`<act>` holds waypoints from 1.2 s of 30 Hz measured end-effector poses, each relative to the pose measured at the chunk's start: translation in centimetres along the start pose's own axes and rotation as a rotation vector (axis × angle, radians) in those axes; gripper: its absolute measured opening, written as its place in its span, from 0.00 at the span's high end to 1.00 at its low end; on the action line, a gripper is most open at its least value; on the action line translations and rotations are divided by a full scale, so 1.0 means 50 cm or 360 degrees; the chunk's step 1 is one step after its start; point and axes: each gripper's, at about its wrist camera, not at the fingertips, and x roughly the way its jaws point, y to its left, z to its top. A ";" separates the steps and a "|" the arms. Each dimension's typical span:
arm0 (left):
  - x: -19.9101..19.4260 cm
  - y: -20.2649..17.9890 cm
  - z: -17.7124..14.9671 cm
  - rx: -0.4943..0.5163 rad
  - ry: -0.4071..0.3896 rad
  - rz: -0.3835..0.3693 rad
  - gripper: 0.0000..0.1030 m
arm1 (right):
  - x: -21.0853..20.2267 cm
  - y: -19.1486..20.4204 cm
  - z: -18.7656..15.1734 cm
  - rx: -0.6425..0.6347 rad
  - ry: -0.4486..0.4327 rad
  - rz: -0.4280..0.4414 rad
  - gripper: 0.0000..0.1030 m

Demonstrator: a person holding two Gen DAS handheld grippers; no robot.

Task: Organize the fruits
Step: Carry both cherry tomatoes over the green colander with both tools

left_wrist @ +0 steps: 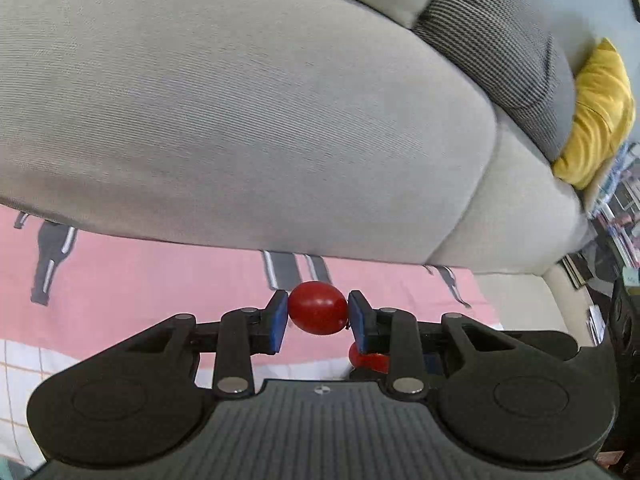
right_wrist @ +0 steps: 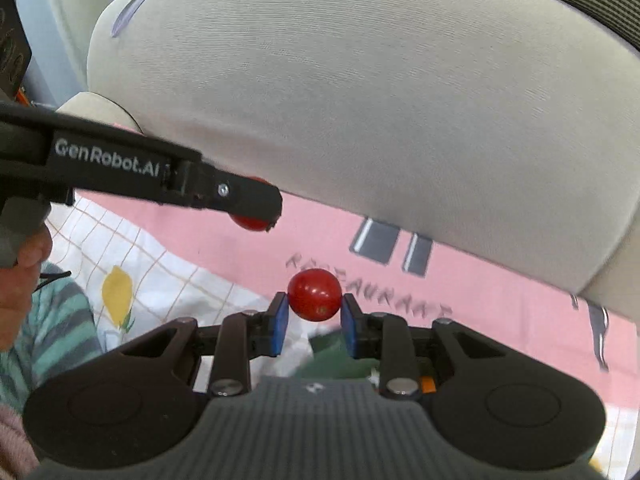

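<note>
At the lower centre of each wrist view, we have a cherry tomato pinched: left tool (left_wrist: 318, 316) holds one tomato (left_wrist: 317, 307), right tool (right_wrist: 314, 316) another tomato (right_wrist: 315, 294). We should keep pressure light and carry both level above the pink cloth (right_wrist: 500, 288).

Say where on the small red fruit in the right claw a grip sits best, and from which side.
Across its widest middle, as the right claw holds the red fruit now: blue pads on opposite sides, coming from behind. It is round and smooth, so an off-centre pinch would likely squirt it out.
</note>
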 end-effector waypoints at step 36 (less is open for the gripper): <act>0.114 -0.205 -0.154 0.0595 0.0419 0.0084 0.65 | -0.094 -0.146 -0.235 0.0094 0.0038 -0.0289 0.76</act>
